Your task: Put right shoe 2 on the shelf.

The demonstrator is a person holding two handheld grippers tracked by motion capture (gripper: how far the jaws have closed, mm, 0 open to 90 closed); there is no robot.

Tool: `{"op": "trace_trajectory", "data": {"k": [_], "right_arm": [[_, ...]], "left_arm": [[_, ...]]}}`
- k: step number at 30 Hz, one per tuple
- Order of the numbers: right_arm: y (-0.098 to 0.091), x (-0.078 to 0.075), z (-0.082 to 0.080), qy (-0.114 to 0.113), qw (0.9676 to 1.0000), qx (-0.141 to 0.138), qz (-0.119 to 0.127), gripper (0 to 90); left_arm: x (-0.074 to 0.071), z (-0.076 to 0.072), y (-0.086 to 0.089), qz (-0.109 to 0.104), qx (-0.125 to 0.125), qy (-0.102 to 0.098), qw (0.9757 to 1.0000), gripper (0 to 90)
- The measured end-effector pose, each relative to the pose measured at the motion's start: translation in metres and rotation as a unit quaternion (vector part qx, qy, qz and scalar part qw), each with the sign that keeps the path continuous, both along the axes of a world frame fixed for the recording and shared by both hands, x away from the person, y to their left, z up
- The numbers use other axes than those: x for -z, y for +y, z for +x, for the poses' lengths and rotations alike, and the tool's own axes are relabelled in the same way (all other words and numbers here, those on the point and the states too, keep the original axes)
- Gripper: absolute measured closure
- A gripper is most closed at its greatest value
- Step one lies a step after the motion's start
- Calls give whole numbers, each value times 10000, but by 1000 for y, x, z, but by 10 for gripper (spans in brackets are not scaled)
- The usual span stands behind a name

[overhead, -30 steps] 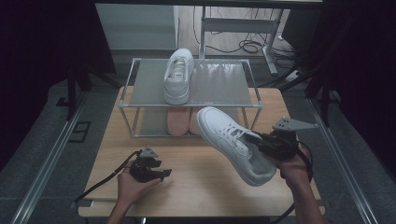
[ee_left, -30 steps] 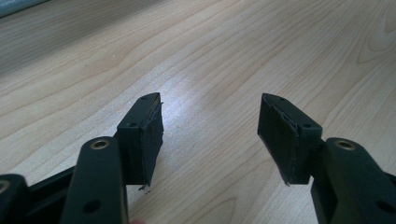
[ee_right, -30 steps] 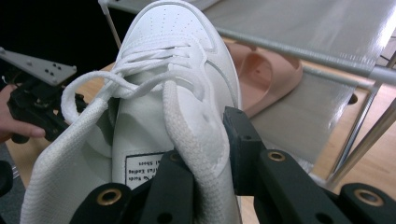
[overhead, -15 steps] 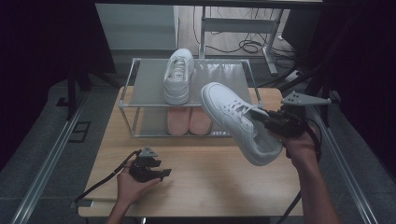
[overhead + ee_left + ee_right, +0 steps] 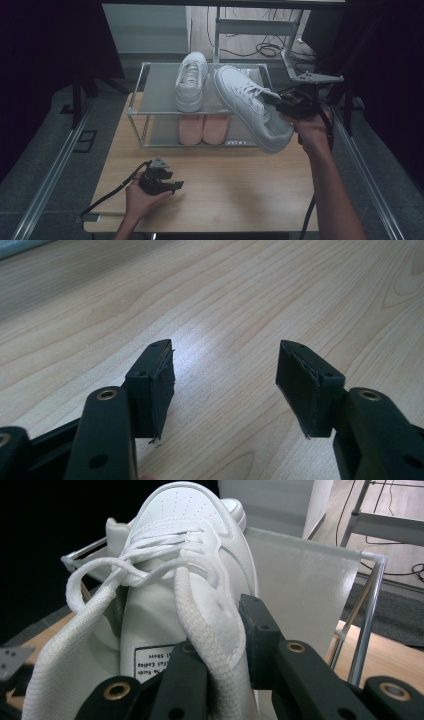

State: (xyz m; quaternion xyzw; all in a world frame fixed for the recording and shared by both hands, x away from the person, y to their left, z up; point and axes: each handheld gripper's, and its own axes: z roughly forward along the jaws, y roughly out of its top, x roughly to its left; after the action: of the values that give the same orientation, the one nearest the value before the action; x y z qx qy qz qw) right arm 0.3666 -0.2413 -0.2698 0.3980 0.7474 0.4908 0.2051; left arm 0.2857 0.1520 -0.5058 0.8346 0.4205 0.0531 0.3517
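Observation:
My right gripper [image 5: 281, 103] is shut on the side wall of a white lace-up sneaker [image 5: 252, 107] beside the tongue. It holds the sneaker tilted in the air, toe toward the rack's top shelf [image 5: 155, 85]. In the right gripper view the jaws [image 5: 220, 630] pinch the padded wall of the sneaker [image 5: 185, 555], with its laces hanging loose. A second white sneaker [image 5: 191, 82] stands on the top shelf at the left. My left gripper [image 5: 169, 184] rests on the wooden table [image 5: 235, 190], open, with only bare wood between its fingers [image 5: 225, 385].
The metal-framed rack [image 5: 134, 106] stands at the table's far side. A pair of pink shoes [image 5: 202, 129] sits on its lower shelf. The top shelf is bare to the right of the standing sneaker. Cables and a stand lie on the floor behind.
My right gripper has lifted the white sneaker from low over the table up and away, to the level of the rack's top shelf. The left gripper has stayed put.

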Motion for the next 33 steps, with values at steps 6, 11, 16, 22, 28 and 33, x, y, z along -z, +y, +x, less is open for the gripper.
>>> {"op": "trace_trajectory", "data": {"k": [6,11,16,22,28,33], "right_arm": [[9,-6,18,21,9998,170,-26,815],[14,-7,30,59,9996,279,-79,816],[21,-7,45,138,9989,438,-121,815],[26,-8,61,253,9976,641,-62,815],[32,-15,71,277,9963,811,-53,815],[33,-17,78,296,9948,972,-17,815]], "left_arm": [[-1,0,1,19,34,3,10000,406],[0,0,1,9,30,12,10000,406],[0,0,0,-12,12,21,10000,406],[2,1,1,-8,33,46,10000,406],[2,2,6,-125,-37,78,9999,410],[2,2,7,-101,-42,57,9999,410]]}}
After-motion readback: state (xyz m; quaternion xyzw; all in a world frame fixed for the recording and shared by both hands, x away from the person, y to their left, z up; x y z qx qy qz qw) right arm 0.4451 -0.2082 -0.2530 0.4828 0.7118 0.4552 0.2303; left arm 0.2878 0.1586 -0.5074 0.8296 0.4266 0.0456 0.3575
